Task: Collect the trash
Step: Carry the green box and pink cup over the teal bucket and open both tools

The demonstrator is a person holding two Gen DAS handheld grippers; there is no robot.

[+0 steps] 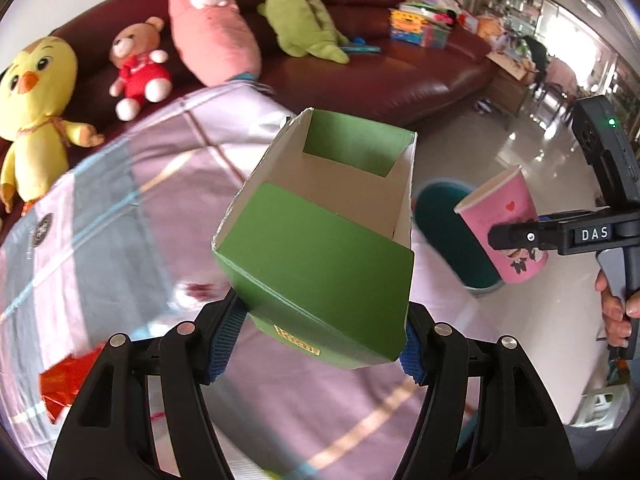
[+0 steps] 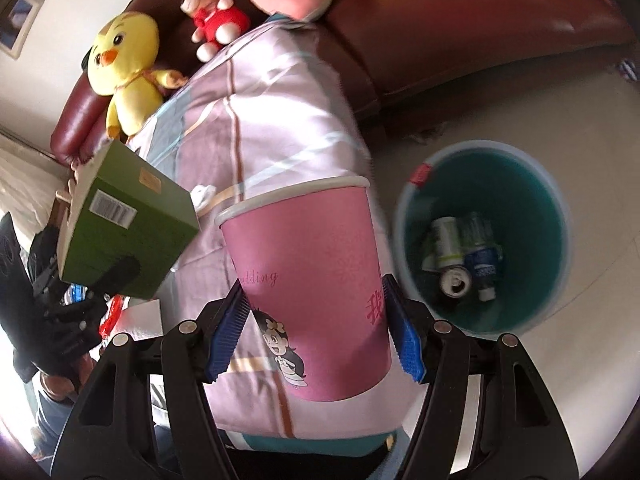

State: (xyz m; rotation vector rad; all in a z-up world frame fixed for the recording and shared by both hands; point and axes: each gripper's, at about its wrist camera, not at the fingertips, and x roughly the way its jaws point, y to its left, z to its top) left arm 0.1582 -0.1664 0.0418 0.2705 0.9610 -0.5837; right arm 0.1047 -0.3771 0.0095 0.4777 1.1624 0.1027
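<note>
Left gripper (image 1: 316, 344) clamps an open green carton (image 1: 320, 240) between its blue pads, carton at frame centre above the plaid cloth (image 1: 120, 200). Right gripper (image 2: 316, 340) grips a pink paper cup (image 2: 312, 280) by its sides, cup upright, lower centre of the right wrist view. Teal bin (image 2: 480, 184) at centre right on the floor, cans and bottles inside. Plush toys sit on the dark red sofa (image 1: 380, 80), top of frame
</note>
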